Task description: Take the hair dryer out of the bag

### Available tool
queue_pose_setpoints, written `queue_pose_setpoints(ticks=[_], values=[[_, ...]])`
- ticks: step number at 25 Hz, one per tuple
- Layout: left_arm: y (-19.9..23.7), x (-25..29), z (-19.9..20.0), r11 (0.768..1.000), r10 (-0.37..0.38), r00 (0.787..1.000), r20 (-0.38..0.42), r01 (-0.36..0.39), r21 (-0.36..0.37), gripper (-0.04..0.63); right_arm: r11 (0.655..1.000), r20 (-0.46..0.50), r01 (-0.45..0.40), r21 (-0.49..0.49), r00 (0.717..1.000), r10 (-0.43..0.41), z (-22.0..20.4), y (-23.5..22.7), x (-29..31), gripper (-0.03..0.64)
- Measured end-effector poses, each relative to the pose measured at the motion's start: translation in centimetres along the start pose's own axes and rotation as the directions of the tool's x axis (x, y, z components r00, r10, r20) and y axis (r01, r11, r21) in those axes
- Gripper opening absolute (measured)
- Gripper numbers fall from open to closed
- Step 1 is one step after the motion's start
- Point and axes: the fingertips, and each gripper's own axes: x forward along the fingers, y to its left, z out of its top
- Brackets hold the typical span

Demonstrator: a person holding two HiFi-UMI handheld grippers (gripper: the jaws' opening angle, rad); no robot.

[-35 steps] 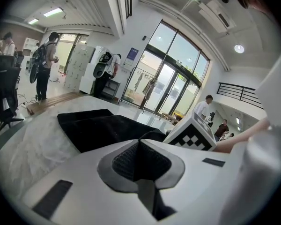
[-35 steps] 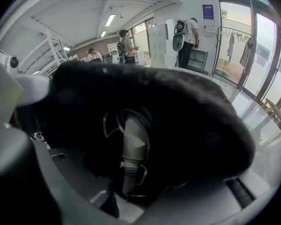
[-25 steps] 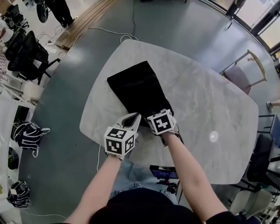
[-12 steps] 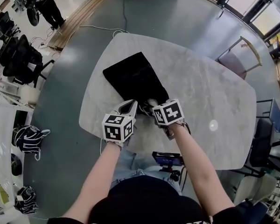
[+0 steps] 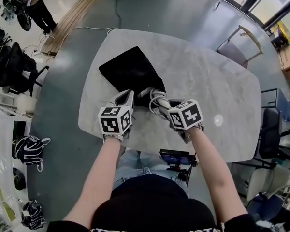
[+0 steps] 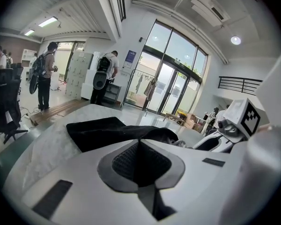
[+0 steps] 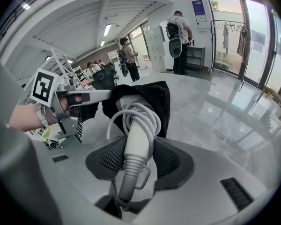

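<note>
A black bag [image 5: 130, 71] lies flat on the marble table [image 5: 222, 81], its mouth toward me. My left gripper [image 5: 127, 95] is shut on the bag's near edge; in the left gripper view the dark fabric [image 6: 98, 130] starts right at the closed jaws [image 6: 139, 142]. My right gripper [image 5: 166, 108] is shut on the white hair dryer [image 5: 157, 98] by its handle [image 7: 136, 144], which has its cord looped around it. The dryer's head is still inside the bag mouth [image 7: 154, 97]. The right gripper view shows the left gripper [image 7: 100, 96] pinching the bag beside it.
A small device on a stand [image 5: 176, 157] sits just below the table's near edge. A chair [image 5: 237, 42] stands at the far right and dark chairs [image 5: 275, 129] at the right. Backpacks [image 5: 29, 149] lie on the floor to the left. People stand far off.
My right gripper has risen and drawn back toward me and to the right, bringing the dryer's handle and cord out of the bag mouth. The left gripper keeps its hold on the bag's edge.
</note>
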Motion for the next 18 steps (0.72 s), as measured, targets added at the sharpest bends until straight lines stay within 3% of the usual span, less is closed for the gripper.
queue_pose_setpoints(ticks=[11, 18], values=[[-0.3, 0.4, 0.2, 0.999, -0.021, 1.0, -0.012, 0.022, 0.038, 0.023, 0.999, 0.077, -0.011, 0.046, 0.997, 0.007, -5.2, -0.4, -6.7, 0.19], [-1.3, 1.1, -1.3, 0.997, -0.045, 0.997, -0.065, 0.049, 0.066, 0.023, 0.986, 0.187, 0.038, 0.162, 0.98, -0.069, -6.9, -1.8, -10.3, 0.19]])
